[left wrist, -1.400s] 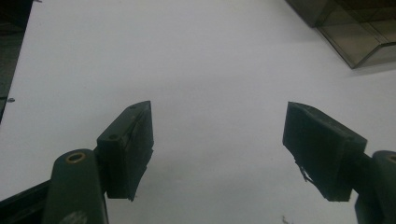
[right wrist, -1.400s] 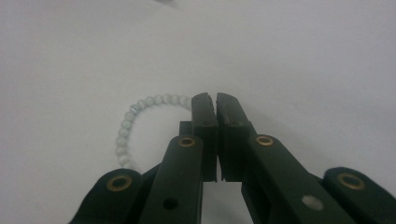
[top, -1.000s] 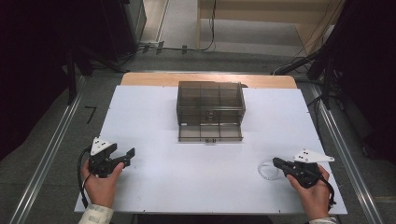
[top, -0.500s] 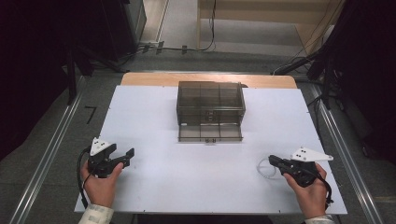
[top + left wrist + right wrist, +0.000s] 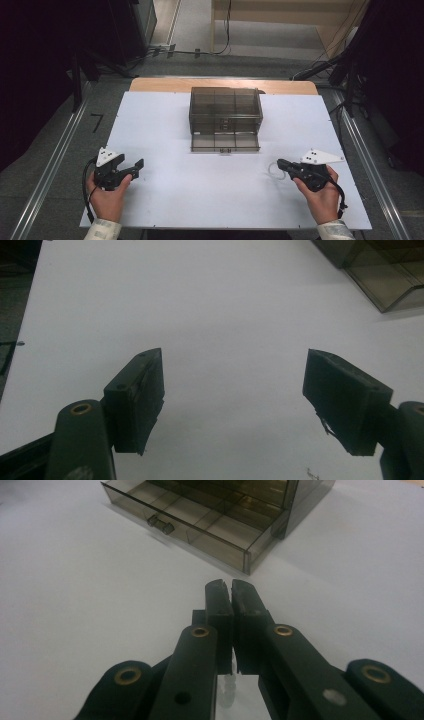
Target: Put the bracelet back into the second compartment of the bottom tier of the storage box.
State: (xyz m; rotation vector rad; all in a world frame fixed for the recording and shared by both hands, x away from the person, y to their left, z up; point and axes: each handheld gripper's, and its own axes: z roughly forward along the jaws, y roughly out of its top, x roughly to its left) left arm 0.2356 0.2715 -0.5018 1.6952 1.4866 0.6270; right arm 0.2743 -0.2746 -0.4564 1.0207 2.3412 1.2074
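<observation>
Small clear ring-like plastic piece lay on the white tabletop at front right, thin and see-through, faint against the surface, exact shape hard to tell. Right hand-held gripper sat right at it, tip touching or just over it; jaws pressed together with only a hairline gap in the right gripper view, and a bit of clear ribbed plastic showed low between the jaw arms, but whether it was actually clamped could not be told. Left hand-held gripper rested at front left, well apart from the piece, jaws spread wide over bare tabletop, holding nothing; its pads looked matte black, blocky, slightly frayed at the edges. Smoky translucent plastic drawer box stood at the middle back of the tabletop, boxy with inner dividers, its bottom drawer pulled out toward the person, small handle on the front. Tabletop smooth, matte, with a wooden strip along the far edge.
</observation>
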